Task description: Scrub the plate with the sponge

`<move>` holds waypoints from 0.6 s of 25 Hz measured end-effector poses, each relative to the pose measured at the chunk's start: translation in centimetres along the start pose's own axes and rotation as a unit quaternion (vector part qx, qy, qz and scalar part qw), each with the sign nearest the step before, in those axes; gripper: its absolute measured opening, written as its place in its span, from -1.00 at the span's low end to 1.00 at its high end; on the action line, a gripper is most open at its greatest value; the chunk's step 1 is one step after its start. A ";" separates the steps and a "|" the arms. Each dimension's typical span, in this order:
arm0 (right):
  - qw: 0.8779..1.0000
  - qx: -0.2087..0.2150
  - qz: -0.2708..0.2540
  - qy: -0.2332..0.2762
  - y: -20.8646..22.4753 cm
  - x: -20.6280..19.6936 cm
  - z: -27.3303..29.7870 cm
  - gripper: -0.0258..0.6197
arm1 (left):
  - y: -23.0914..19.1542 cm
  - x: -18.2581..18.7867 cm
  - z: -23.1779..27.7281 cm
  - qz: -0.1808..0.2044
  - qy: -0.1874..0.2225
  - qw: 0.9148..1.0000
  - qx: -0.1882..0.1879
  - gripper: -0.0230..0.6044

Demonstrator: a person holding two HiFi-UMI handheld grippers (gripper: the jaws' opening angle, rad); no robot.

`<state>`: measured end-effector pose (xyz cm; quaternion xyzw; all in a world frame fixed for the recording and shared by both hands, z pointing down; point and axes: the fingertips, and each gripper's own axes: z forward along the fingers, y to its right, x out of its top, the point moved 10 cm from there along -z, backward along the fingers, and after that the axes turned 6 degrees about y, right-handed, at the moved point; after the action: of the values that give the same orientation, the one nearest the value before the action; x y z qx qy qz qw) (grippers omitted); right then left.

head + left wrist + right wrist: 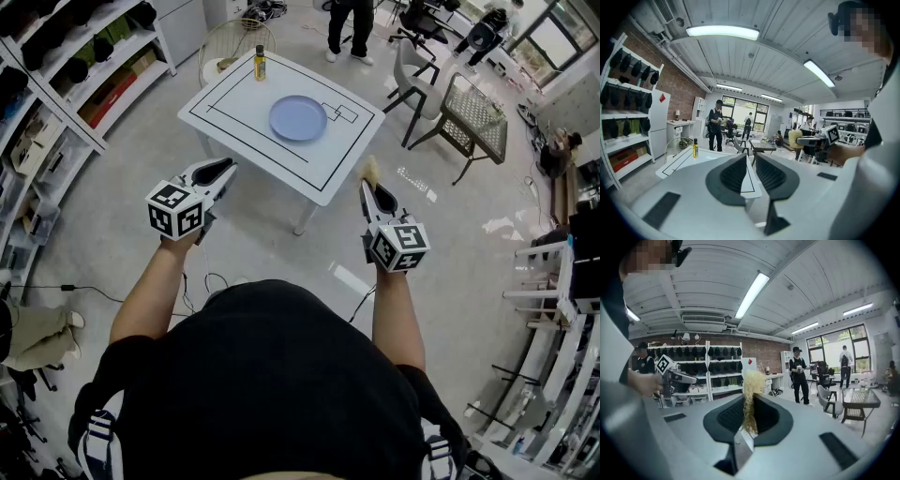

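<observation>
A light blue plate (298,118) lies on the white table (234,103) with black lines, ahead of me and well beyond both grippers. My right gripper (370,185) is shut on a thin yellow sponge (370,170), held in the air off the table's near right corner. In the right gripper view the sponge (752,380) stands up out of the gripper (750,398). My left gripper (222,172) hovers off the table's near left edge. Its jaws are almost together with nothing between them, as the left gripper view (751,157) shows.
A yellow bottle (260,64) stands at the table's far edge. Shelving (84,84) runs along the left. Chairs (469,117) stand to the right of the table, a wire basket (234,37) behind it. A person (349,28) stands beyond the table.
</observation>
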<state>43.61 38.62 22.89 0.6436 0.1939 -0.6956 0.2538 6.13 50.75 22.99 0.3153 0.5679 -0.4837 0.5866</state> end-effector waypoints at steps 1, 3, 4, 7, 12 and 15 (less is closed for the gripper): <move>1.000 0.002 0.001 -0.002 0.1 -0.2 0.0 -0.83 | 0.1 0.0 0.0 0.000 0.003 1.000 0.002 -0.71; 1.000 0.005 0.003 -0.004 0.3 -0.5 0.0 -0.83 | 0.4 0.1 0.1 0.000 0.009 1.000 0.004 -0.71; 1.000 0.007 0.004 -0.004 0.5 -0.6 0.0 -0.83 | 0.6 0.1 0.2 0.000 0.011 1.000 0.003 -0.71; 1.000 0.008 0.002 -0.002 0.7 -0.3 0.2 -0.83 | 0.9 0.0 0.3 -0.002 0.012 1.000 0.001 -0.71; 1.000 0.007 0.008 -0.002 1.0 0.1 1.6 -0.82 | 0.0 -0.2 0.2 -0.005 0.008 1.000 0.004 -0.71; 1.000 0.007 0.008 -0.003 0.9 0.2 3.0 -0.82 | -1.5 -0.2 0.3 -0.009 0.011 1.000 0.008 -0.71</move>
<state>41.76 36.04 23.08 0.6450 0.1832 -0.6967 0.2551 4.89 49.98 23.53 0.3199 0.5734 -0.4899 0.5735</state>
